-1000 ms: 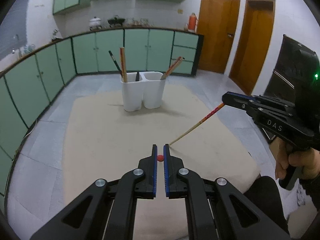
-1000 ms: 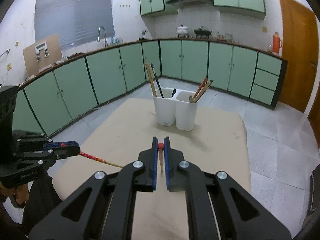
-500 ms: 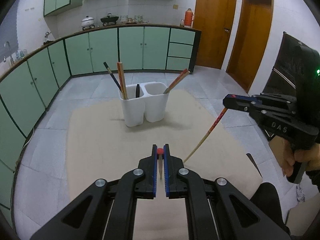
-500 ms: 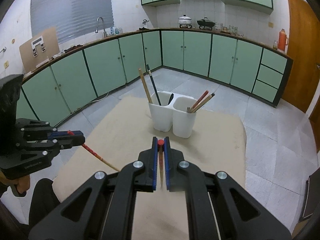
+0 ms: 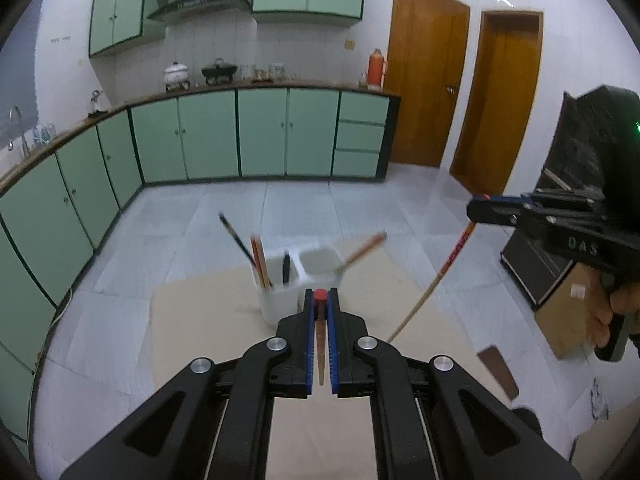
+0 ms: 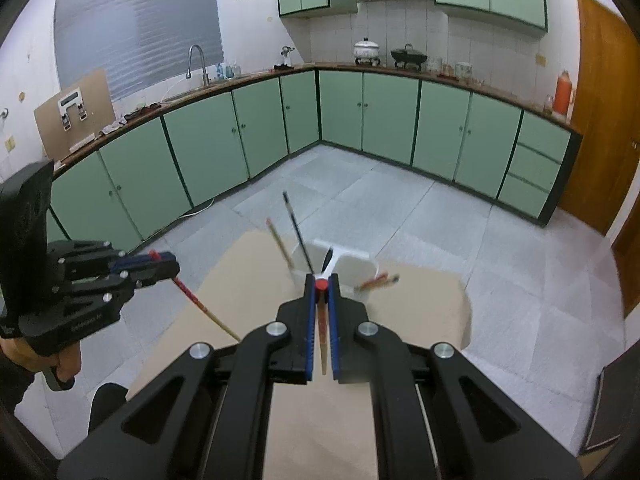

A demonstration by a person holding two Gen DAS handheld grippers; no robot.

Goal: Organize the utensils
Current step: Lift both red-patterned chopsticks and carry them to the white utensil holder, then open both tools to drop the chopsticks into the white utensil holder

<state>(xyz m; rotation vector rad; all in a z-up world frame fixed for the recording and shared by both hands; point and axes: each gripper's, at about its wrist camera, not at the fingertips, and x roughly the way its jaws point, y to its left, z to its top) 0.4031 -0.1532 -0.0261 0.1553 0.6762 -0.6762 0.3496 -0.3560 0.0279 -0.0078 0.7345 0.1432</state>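
Dim, even indoor light; motion blur; fisheye-curved edges.

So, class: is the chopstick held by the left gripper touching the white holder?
Apart. The right wrist view shows the chopstick hanging from the left gripper, well clear of the white holder.

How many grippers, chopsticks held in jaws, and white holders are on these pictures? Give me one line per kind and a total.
Grippers: 2, left gripper and right gripper.
Held chopsticks: 2, left chopstick and right chopstick.
Holder: 1.
Total: 5.
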